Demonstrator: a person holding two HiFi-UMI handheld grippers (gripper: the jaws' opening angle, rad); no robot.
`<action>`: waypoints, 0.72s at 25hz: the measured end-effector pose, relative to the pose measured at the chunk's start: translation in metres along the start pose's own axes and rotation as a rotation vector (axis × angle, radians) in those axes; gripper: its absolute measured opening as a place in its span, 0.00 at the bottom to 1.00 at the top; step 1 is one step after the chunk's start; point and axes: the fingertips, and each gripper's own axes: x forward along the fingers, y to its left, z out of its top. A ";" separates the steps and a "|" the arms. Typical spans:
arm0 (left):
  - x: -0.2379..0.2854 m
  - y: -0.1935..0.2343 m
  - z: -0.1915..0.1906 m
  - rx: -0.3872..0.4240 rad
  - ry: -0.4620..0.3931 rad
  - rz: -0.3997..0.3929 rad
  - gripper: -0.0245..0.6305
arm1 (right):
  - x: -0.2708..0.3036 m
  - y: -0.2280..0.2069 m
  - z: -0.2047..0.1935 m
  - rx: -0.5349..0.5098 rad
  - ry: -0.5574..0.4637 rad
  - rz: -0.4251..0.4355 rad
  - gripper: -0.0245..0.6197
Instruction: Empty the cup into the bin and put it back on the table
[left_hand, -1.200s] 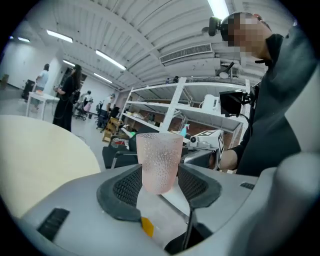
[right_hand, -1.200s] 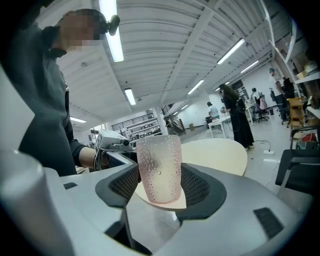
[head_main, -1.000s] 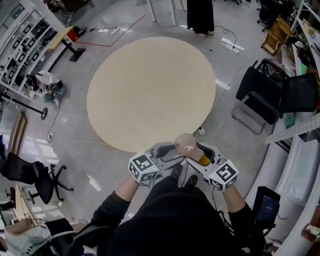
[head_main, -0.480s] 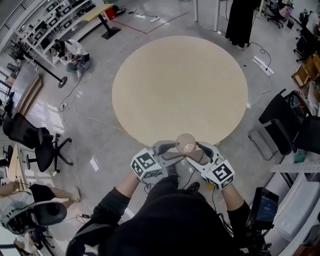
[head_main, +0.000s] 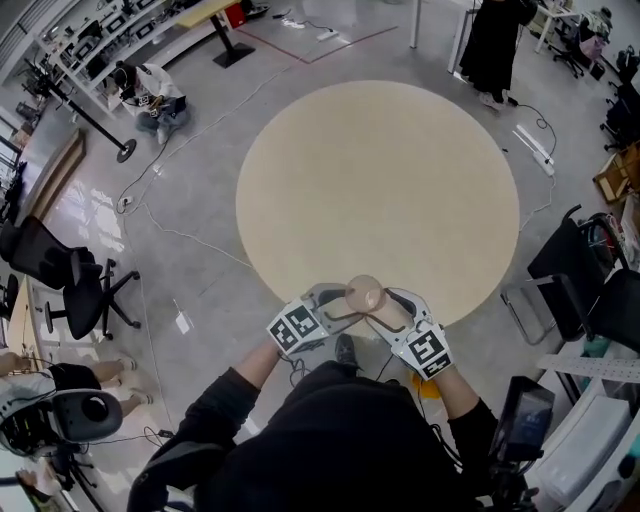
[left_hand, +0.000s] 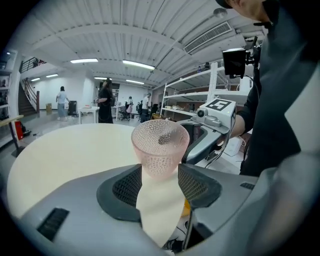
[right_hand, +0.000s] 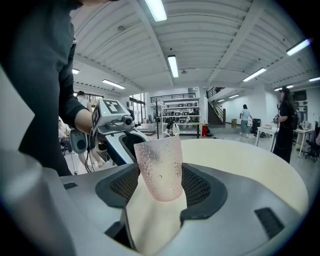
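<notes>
Arrived at the round table (head_main: 380, 190): one second ago well short of it, out above the bare floor (head_main: 200, 250); now right at its near rim in the head view, with much more of the tabletop ahead. Brought there with the cup (head_main: 364, 294) carried between both tools, side by side.

Judged from this: past the emptying step and into the last one, the return to the table. Looks empty when seen through the mouth from above, so probably nothing more to pour. Not yet set down, however; held in the air, upright, wide mouth up and narrow base down, about over the edge of the tabletop.

Then the tools. On the left gripper (left_hand: 160, 184): jaws rather wide apart, yet not free, clamped on the lower part of the pink dotted cup, with the ribbed pads (left_hand: 127, 187) against its two sides. On the right gripper (right_hand: 160, 186): the same, pressed on the cup wall near the base from the opposite direction. No visible change of either grip during the last second.

Probably needed next: a little further in over the table, down until the base rests flat, and only then release.
</notes>
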 end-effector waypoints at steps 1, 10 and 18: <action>0.001 0.012 -0.006 -0.008 0.012 0.018 0.39 | 0.012 -0.005 -0.002 -0.016 0.014 -0.009 0.44; 0.024 0.080 -0.055 -0.021 0.121 0.085 0.39 | 0.084 -0.037 -0.044 -0.057 0.141 0.001 0.44; 0.034 0.099 -0.074 -0.064 0.138 0.074 0.39 | 0.105 -0.046 -0.067 -0.053 0.203 0.000 0.44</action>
